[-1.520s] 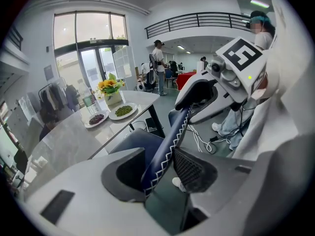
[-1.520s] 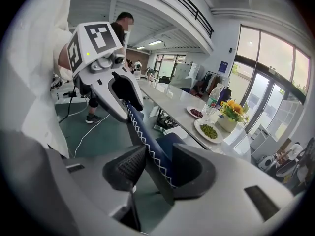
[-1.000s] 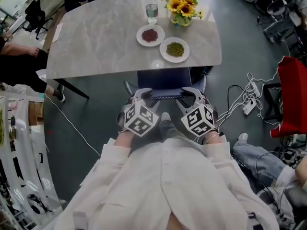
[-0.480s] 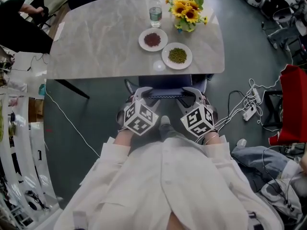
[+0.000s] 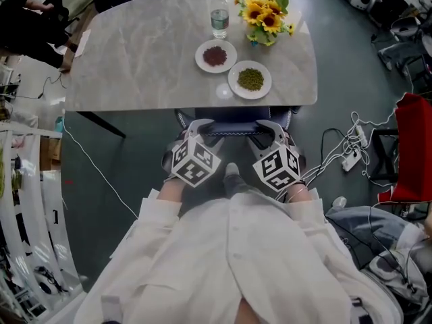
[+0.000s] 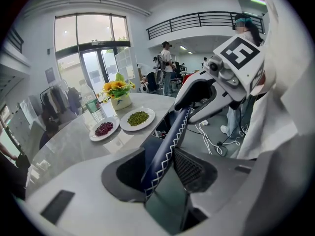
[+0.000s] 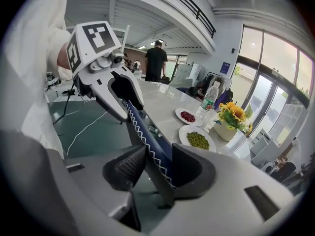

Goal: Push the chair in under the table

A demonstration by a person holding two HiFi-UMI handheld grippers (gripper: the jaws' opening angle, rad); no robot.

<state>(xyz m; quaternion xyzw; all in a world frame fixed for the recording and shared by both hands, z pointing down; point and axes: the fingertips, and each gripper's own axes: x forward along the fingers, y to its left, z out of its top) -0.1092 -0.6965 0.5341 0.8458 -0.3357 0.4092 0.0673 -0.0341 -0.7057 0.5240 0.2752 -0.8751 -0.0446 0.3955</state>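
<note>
The dark blue chair (image 5: 233,117) stands mostly under the grey marble table (image 5: 135,52), with only its backrest top and a strip of seat showing at the near edge. My left gripper (image 5: 200,127) and right gripper (image 5: 266,128) hold the backrest's top edge side by side. In the left gripper view the white-stitched backrest edge (image 6: 170,132) runs between the left gripper's (image 6: 162,168) jaws, which are closed on it. In the right gripper view the backrest (image 7: 142,132) is likewise clamped in the right gripper (image 7: 157,168).
On the table stand a plate of red beans (image 5: 215,56), a plate of green beans (image 5: 250,79), a water bottle (image 5: 219,15) and a pot of sunflowers (image 5: 264,20). Cables and a power strip (image 5: 351,157) lie on the floor at the right, and a white rack (image 5: 27,201) is at the left.
Both grippers and the chair back have shifted a little toward the table, and less of the seat shows. A person at the far left has moved.
</note>
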